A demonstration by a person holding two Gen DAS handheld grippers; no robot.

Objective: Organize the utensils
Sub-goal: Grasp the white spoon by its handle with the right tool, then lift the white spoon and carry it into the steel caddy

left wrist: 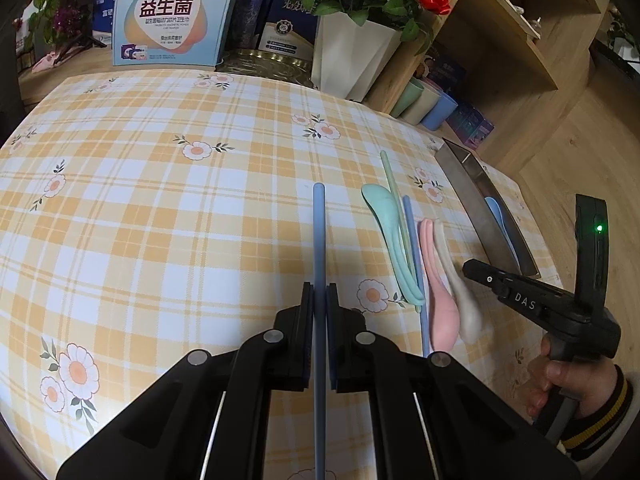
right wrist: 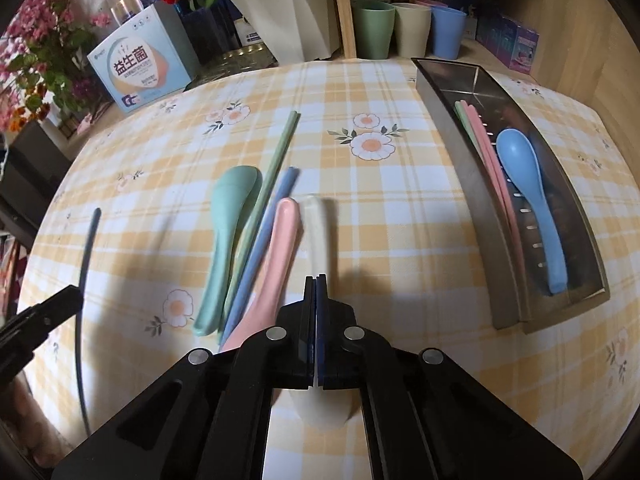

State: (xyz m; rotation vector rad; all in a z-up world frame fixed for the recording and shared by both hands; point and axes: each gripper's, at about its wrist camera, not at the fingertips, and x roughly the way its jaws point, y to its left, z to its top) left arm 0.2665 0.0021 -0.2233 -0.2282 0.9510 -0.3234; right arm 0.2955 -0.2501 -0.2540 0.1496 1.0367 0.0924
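Clamping a blue chopstick [left wrist: 319,240], the left gripper [left wrist: 320,292] hovers mid-counter; the right gripper [right wrist: 316,284], marked "DAS", is fully closed, empty, above the white spoon [right wrist: 316,224]. A box [left wrist: 172,16] reads "益生菌".
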